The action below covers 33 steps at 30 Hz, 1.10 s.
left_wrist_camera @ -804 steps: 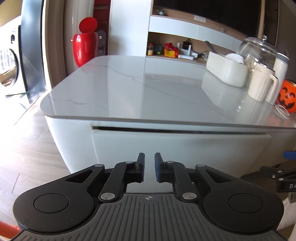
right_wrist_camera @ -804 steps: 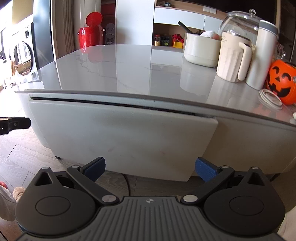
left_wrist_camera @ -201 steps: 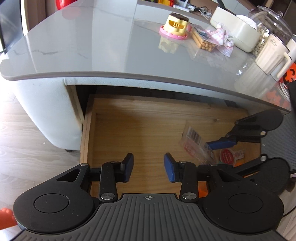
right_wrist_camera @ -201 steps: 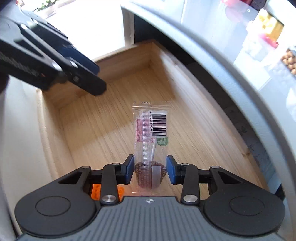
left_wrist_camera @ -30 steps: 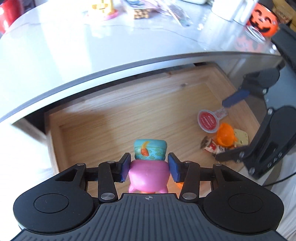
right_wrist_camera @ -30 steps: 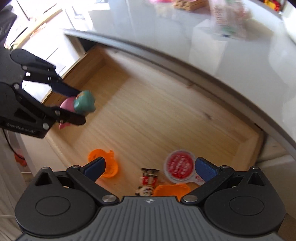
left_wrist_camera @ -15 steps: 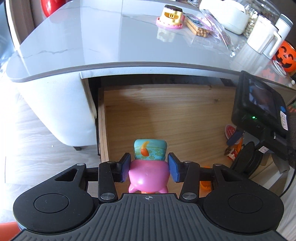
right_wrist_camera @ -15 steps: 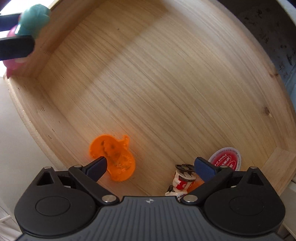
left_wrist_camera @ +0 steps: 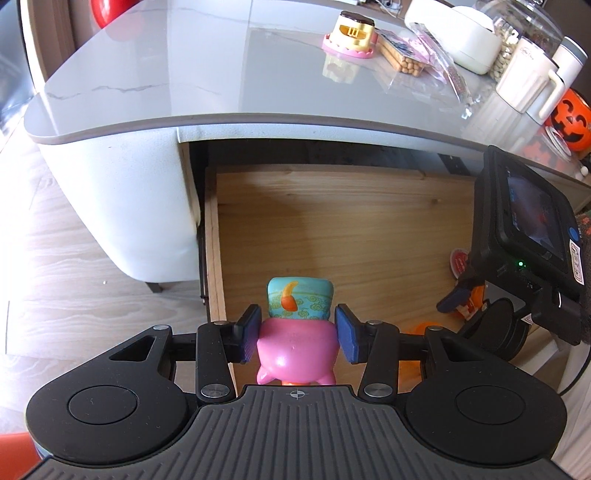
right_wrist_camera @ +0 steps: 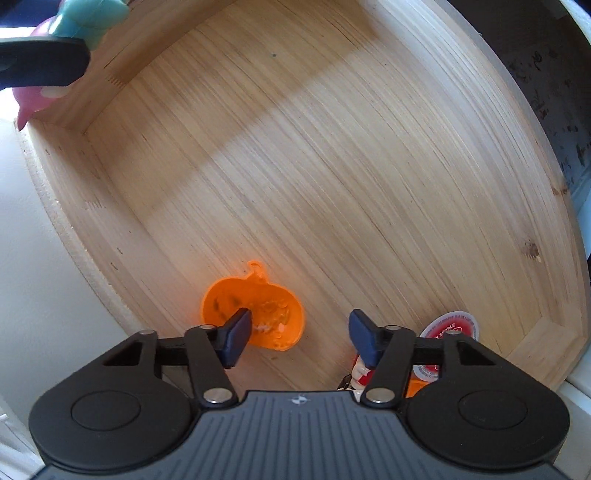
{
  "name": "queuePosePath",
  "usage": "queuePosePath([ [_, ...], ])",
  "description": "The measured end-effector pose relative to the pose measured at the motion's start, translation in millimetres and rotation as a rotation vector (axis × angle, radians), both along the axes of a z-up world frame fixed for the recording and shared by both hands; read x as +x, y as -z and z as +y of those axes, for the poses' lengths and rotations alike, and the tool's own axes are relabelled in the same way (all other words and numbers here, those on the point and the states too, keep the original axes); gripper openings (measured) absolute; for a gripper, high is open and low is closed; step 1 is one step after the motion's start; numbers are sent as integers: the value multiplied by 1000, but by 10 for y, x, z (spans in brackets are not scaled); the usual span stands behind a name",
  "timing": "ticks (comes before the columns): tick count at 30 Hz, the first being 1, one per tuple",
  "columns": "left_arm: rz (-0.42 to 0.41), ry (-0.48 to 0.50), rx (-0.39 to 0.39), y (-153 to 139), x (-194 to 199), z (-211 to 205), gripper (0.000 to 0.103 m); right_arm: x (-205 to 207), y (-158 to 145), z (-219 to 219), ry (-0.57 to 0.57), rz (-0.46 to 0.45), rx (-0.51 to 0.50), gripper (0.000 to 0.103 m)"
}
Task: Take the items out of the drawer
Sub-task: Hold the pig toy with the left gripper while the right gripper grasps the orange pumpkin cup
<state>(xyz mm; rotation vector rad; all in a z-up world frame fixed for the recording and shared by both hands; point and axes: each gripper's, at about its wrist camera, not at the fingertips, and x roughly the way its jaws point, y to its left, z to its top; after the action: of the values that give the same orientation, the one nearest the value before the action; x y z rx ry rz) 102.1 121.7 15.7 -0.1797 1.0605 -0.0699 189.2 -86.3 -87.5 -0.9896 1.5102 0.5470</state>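
Note:
My left gripper (left_wrist_camera: pixel 297 334) is shut on a pink pig toy (left_wrist_camera: pixel 295 347) with a teal hat, held above the left front corner of the open wooden drawer (left_wrist_camera: pixel 212 240). My right gripper (right_wrist_camera: pixel 300 338) points down into the drawer (right_wrist_camera: pixel 332 166) near its front, its jaws closing. An orange pumpkin-shaped piece (right_wrist_camera: pixel 266 295) lies by the left fingertip, partly inside the gap, and neither pad presses on it. A red round lid (right_wrist_camera: pixel 452 326) and a small red and white figure (right_wrist_camera: pixel 358 371) lie behind the right finger. The pig toy (right_wrist_camera: pixel 33 99) also shows at top left.
On the grey countertop (left_wrist_camera: pixel 166 74) stand a yellow toy on a pink base (left_wrist_camera: pixel 352 31), a snack bag (left_wrist_camera: pixel 402 55), white jugs (left_wrist_camera: pixel 524 85) and an orange pumpkin bucket (left_wrist_camera: pixel 570 118). The right gripper's camera unit (left_wrist_camera: pixel 524 236) hangs over the drawer's right side. Wood floor lies at left.
The right gripper has sunk into the drawer and tipped down, and its jaws have narrowed around the orange piece. The left gripper swung left with the pig toy, then held still.

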Motion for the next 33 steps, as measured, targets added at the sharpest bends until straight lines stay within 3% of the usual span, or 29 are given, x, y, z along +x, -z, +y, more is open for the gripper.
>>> queuePosePath([
  [3,5,-2,-1,14,-3,7,48,-27,1,-53,-6,8,9,26],
  [6,10,-5,3,26,14,3,48,-2,-56,-142,16,0,47,12],
  [12,14,-6,-16,32,45,-15,48,48,-296,-382,66,-30,148,11],
  [15,18,-10,-28,38,44,-21,48,0,-418,-439,7,-90,156,12],
  [19,25,-8,-28,49,39,-34,48,113,-566,-318,-22,-110,186,27],
  [23,21,-2,-8,41,34,-51,48,174,-619,-203,50,-67,230,66],
  [24,20,-2,-2,39,32,-51,48,188,-569,-179,68,-43,235,72],
  [27,12,-4,24,26,24,-52,48,183,-352,-59,95,25,190,77],
  [33,7,-2,40,24,4,-33,48,199,2,99,88,97,88,78],
])
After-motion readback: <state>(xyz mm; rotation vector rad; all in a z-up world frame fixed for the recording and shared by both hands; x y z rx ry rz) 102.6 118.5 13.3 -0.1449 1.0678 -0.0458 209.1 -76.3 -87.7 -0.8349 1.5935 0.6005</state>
